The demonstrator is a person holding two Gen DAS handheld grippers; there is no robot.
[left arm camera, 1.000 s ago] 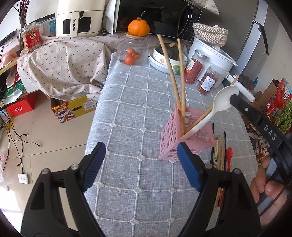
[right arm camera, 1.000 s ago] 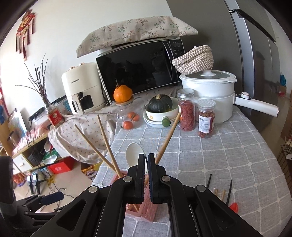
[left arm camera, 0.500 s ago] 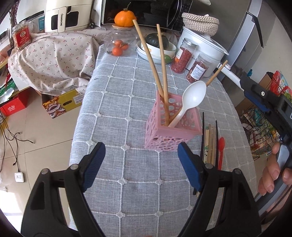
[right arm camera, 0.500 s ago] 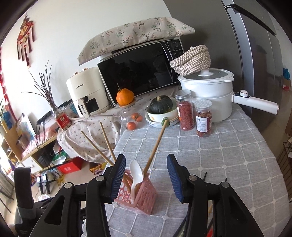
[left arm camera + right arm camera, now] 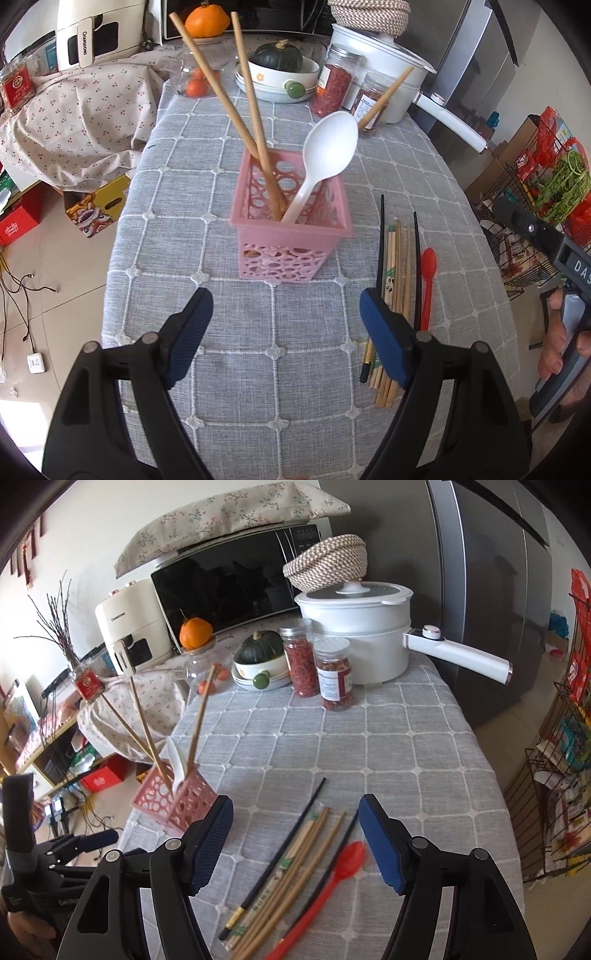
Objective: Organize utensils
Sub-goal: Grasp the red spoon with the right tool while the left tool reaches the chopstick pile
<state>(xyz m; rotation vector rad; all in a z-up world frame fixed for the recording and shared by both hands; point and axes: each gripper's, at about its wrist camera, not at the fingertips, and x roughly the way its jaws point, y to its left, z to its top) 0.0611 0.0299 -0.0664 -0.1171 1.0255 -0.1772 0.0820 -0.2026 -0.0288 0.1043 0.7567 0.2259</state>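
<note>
Pink perforated holder [image 5: 291, 229] with white spoon [image 5: 325, 155], wooden chopsticks [image 5: 255, 110], left gripper [image 5: 286, 325] wide, empty, right gripper [image 5: 295, 834] just opened, empty.

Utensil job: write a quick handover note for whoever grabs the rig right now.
Left hand-held gripper: open, empty, facing the pink holder.
Right hand-held gripper: jaws just opened, nothing between them, above the loose utensils.
Done: white spoon and three wooden chopsticks stand in the holder.
Left: wooden chopsticks, two black chopsticks and the red spoon still lie on the grey tablecloth.
</note>
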